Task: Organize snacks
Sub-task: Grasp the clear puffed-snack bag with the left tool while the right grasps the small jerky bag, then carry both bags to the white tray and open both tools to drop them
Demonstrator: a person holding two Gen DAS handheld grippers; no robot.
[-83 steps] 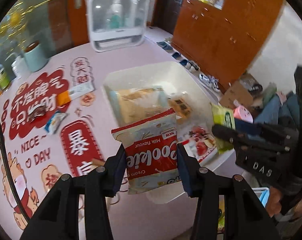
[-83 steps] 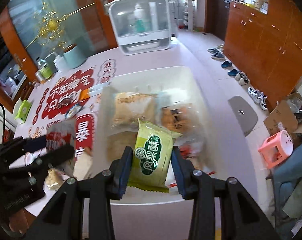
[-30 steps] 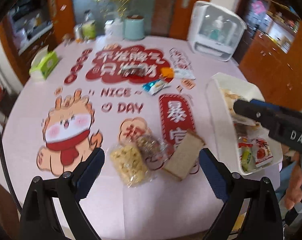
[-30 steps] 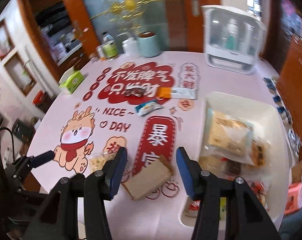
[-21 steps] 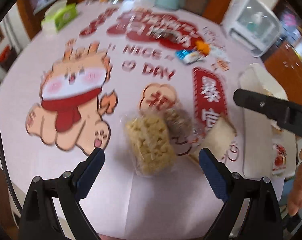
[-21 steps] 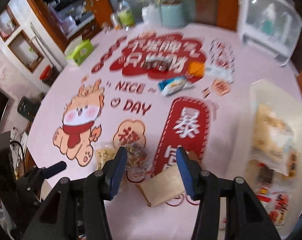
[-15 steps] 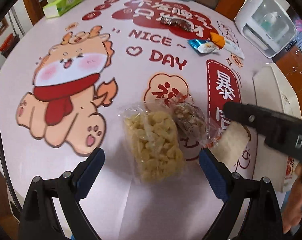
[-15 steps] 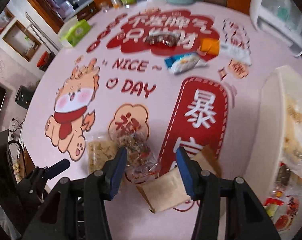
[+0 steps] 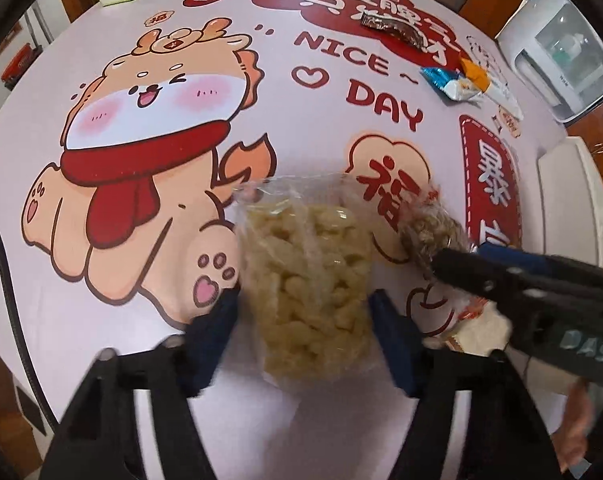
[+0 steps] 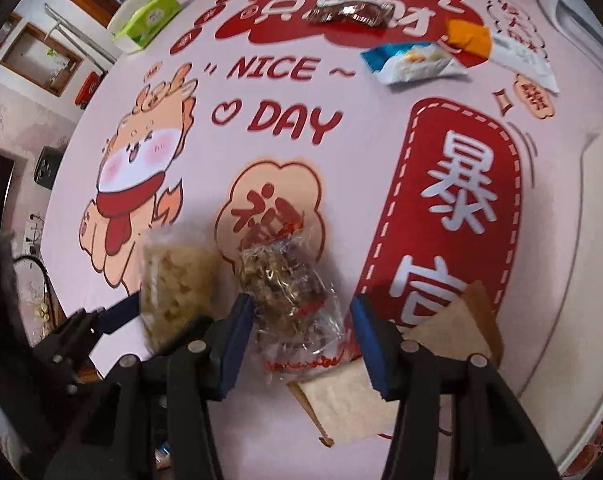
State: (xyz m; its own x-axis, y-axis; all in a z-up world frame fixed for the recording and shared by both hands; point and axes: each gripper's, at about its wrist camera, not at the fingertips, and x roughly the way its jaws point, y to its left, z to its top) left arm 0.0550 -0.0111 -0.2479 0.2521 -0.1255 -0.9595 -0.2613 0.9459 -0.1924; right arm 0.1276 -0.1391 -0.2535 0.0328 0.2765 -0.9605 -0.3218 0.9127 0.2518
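A clear bag of pale yellow puffs point(image 9: 309, 284) lies on the printed pink tablecloth. My left gripper point(image 9: 303, 332) is open, one finger on each side of the bag's near end. Beside it lies a clear bag of brown nut mix point(image 10: 289, 292). My right gripper point(image 10: 301, 336) is open, its fingers straddling that bag. A beige flat packet point(image 10: 441, 344) lies partly under the nut bag, to its right. The right gripper also shows in the left wrist view point(image 9: 501, 276). The white bin's rim point(image 9: 573, 200) is at the right.
Further back lie a brown wrapped bar point(image 10: 349, 14), a blue-white packet point(image 10: 413, 62) and an orange-white packet point(image 10: 497, 46). A green tissue box point(image 10: 147, 20) stands at the far left. A white appliance point(image 9: 561, 48) stands at the far right.
Both grippers have let go of their snacks into the bin, swung left over the table and come down. The left gripper's fingers have narrowed around the puffs bag; the right now straddles the nut bag.
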